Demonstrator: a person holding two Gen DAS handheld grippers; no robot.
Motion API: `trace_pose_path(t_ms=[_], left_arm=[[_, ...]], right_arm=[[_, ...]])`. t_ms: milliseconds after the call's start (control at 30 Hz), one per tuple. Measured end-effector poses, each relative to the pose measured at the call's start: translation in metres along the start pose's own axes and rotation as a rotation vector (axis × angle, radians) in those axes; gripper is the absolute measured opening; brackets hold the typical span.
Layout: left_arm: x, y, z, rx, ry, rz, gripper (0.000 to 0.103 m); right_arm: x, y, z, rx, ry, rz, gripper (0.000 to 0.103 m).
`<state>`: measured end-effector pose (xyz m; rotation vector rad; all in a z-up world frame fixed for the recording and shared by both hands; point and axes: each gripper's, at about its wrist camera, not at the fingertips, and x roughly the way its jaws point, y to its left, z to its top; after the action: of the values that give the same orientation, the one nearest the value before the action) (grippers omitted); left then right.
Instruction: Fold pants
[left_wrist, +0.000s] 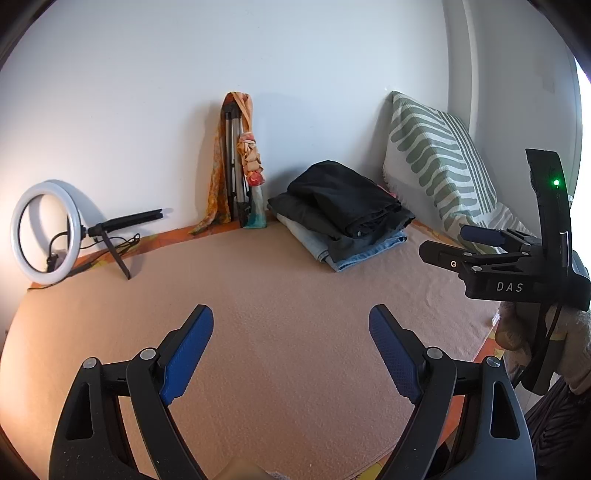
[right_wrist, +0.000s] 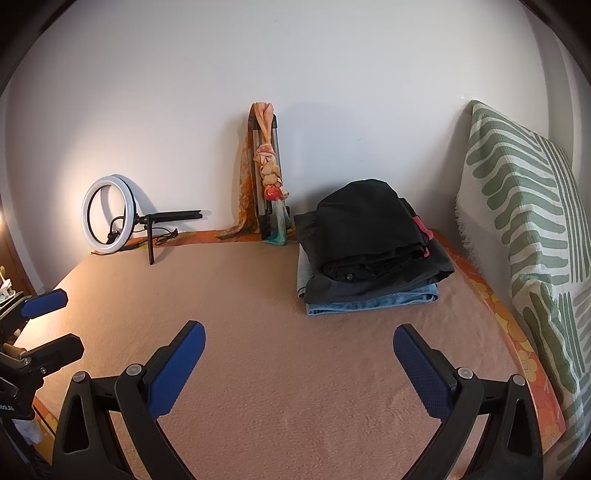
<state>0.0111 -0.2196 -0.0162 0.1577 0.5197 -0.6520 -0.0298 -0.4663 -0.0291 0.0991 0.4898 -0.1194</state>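
Three folded pants (right_wrist: 373, 251) stacked, lowest mostly hidden.

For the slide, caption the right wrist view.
Open right gripper hovers over the blanket, facing stacked folded pants.

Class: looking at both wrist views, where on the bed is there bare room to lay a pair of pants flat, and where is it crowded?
Bare: the wide tan blanket between the open left gripper and right gripper in front and the ring light behind. Crowded: the far right corner, with the stack of folded pants beside the striped pillow, and the scarf-draped tripod at the wall.
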Motion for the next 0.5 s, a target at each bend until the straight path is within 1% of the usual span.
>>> trace_pose_path(t_ms=[500], left_arm=[[-0.0008,-0.0001,0.0008,0.001,-0.003,-0.001,0.086]], right_arm=[[0.0010,0.0014,0.0008,0.000,0.002,0.008,0.103]])
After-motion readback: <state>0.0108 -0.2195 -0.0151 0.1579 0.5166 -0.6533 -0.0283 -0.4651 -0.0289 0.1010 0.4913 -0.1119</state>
